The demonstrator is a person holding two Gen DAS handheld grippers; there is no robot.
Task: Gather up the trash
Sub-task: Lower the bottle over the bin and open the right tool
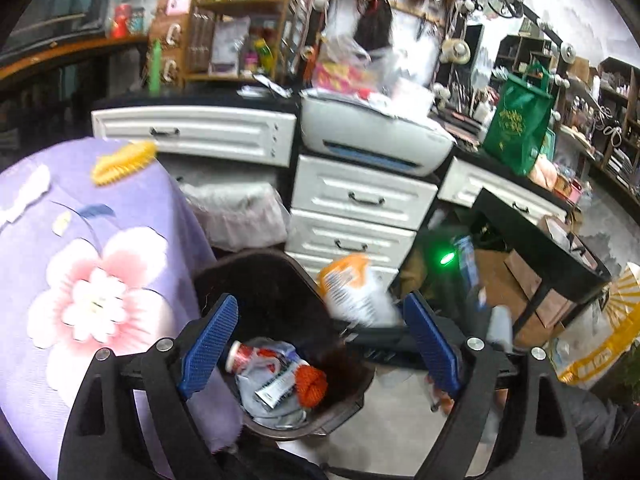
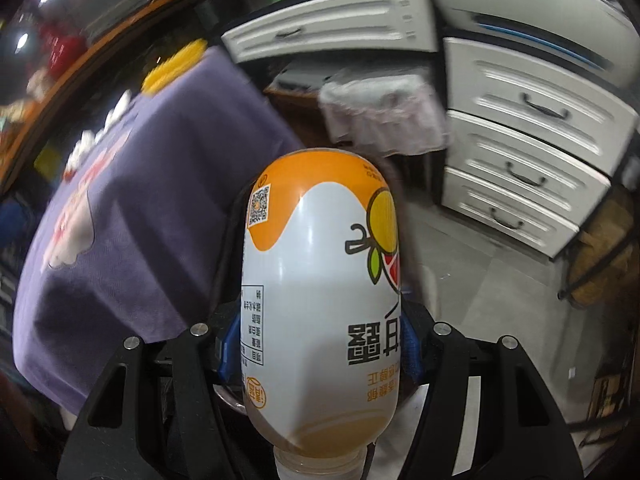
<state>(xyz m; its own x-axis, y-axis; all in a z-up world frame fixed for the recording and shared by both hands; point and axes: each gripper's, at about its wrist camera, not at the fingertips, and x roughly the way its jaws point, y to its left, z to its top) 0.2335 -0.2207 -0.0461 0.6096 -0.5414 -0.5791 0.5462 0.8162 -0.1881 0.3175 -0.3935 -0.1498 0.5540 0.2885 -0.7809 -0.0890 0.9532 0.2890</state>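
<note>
My right gripper (image 2: 320, 344) is shut on an orange-and-white juice bottle (image 2: 320, 300), held neck toward the camera with a little juice left inside. The same bottle (image 1: 352, 292) shows blurred in the left wrist view, above the far rim of a dark trash bin (image 1: 280, 296). The bin holds a small red-and-white bottle (image 1: 240, 356), crumpled wrappers and an orange ball of yarn (image 1: 310, 386). My left gripper (image 1: 320, 344) is open and empty just above the bin.
A table under a purple flowered cloth (image 1: 92, 272) stands left of the bin, with a yellow comb (image 1: 122, 162) on it. White drawers (image 1: 356, 216), a printer (image 1: 372, 136), a green bag (image 1: 520, 120) and a black side table (image 1: 532, 240) lie beyond.
</note>
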